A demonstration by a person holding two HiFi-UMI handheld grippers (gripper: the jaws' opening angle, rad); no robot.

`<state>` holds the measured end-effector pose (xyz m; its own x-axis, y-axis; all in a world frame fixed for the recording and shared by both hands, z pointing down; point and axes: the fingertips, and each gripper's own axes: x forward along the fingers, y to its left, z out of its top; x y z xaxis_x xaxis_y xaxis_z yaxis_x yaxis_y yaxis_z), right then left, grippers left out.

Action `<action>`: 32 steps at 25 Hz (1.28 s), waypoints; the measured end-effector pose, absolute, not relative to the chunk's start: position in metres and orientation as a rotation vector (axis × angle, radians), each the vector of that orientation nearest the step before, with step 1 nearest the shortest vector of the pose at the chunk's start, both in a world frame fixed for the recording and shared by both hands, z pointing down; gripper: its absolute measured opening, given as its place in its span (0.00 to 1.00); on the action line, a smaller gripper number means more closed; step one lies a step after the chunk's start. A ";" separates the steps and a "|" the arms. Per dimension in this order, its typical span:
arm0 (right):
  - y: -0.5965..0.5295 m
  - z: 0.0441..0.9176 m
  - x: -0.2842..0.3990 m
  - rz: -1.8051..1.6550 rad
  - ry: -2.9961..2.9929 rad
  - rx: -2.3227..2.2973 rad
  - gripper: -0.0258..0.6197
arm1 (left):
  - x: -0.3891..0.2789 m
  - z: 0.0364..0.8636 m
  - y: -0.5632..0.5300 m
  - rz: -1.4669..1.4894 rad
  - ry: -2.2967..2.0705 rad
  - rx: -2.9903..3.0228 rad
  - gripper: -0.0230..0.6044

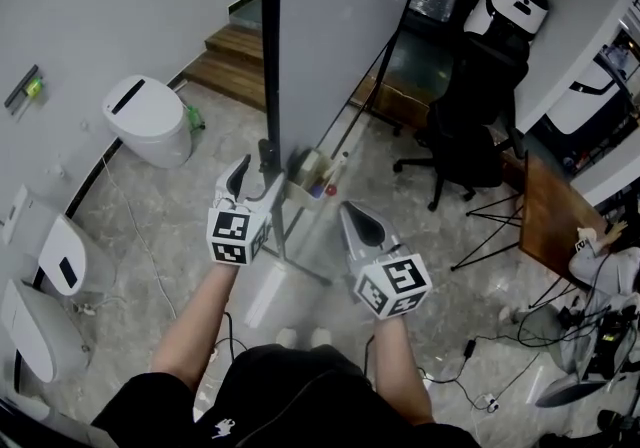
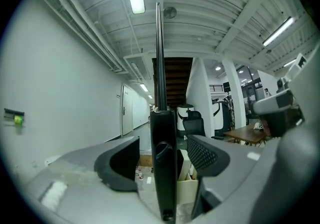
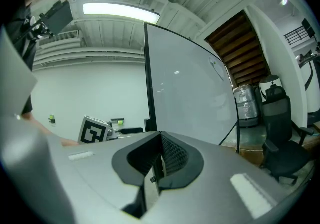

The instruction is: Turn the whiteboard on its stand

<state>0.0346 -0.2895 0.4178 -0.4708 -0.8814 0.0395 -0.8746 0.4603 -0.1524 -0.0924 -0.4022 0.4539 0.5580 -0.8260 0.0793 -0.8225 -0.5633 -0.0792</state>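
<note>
Dead centre, the whiteboard (image 1: 340,26) stands upright on its stand, seen nearly edge-on, its black post (image 1: 270,56) along the left side. Left gripper (image 1: 255,179) sits low at that post, fingers spread wide with the post between them, a gap showing on either side, so nothing is clamped. Right gripper (image 1: 355,216) hovers nearer and to the right, fingers pressed together on nothing, apart from the board. Between the two grippers, a tray (image 1: 303,186) of markers sits at the board's foot. Far right stands a chair (image 1: 462,146).
</note>
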 end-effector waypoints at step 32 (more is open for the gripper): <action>-0.290 0.415 0.073 -0.238 2.643 -1.611 0.05 | -0.072 0.443 -0.440 -0.194 1.532 -2.715 0.34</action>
<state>0.0733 -0.2902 0.4148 -0.4610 -0.8861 0.0482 -0.8804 0.4499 -0.1498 -0.0721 -0.4401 0.4429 0.5111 -0.8538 0.0991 -0.8516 -0.5186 -0.0761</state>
